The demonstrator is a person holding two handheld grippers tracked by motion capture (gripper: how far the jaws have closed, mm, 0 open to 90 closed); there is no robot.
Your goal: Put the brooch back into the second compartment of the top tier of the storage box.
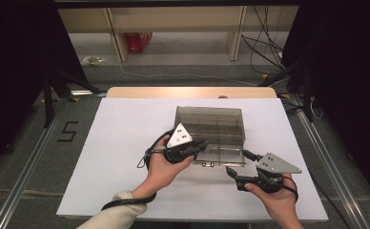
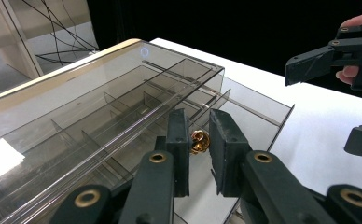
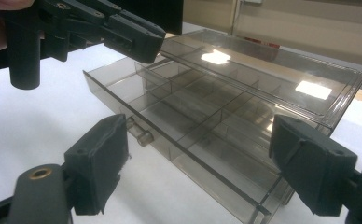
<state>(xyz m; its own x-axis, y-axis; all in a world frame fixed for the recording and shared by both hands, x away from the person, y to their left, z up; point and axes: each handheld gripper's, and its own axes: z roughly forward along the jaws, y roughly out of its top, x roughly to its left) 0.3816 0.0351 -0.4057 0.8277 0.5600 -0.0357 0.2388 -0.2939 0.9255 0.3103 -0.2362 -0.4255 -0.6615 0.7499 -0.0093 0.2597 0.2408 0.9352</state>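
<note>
A smoky clear plastic organizer box (image 1: 210,120) stands mid-table with its divided drawer (image 1: 222,153) pulled out toward me. My left gripper (image 1: 201,145) hovers over the drawer's left part. In the left gripper view, my left gripper (image 2: 198,117) is shut on a small shiny gold bead (image 2: 200,141) held above the drawer compartments (image 2: 244,112). My right gripper (image 1: 234,177) sits in front of the drawer's right corner, apart from it. In the right gripper view, my right gripper (image 3: 205,170) is open wide with nothing between its pads, facing the drawer front and its two knobs (image 3: 144,136).
The white tabletop (image 1: 126,143) has free room left and right of the box. Its wooden far edge (image 1: 140,91) meets a floor with cables (image 1: 264,47), a wooden shelf frame (image 1: 116,33) and a red object (image 1: 138,40). Metal rails (image 1: 25,176) flank the table.
</note>
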